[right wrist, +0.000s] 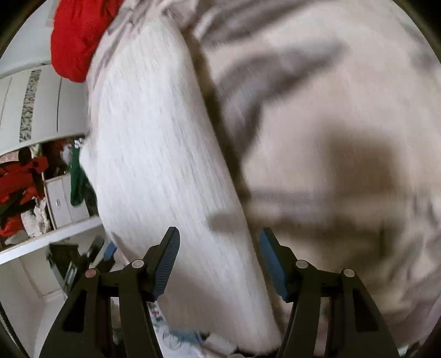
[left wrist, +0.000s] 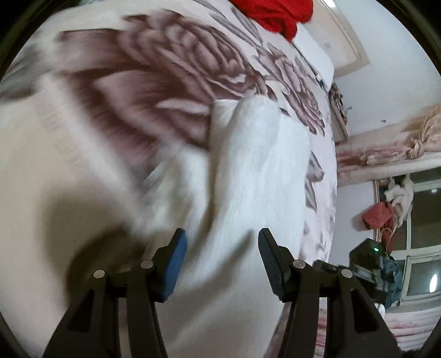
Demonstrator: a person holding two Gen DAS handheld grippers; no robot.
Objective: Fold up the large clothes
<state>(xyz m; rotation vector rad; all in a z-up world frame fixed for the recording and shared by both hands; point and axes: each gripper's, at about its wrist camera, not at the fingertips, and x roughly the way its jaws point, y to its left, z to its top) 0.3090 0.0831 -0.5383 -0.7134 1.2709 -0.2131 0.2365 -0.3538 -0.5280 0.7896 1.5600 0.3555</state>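
While the white garment (left wrist: 256, 170) lies as a long folded strip on the flowered bedspread (left wrist: 154, 82), a fold looks just laid and let go: the left gripper (left wrist: 222, 264) and right gripper (right wrist: 219, 264) both stand spread above it, pinching nothing. Next comes a fresh hold, probably at one end of the strip, to double it over; blur hides the edges. Counted: one white garment, one red garment (left wrist: 278, 15) bunched beyond it, two grippers.
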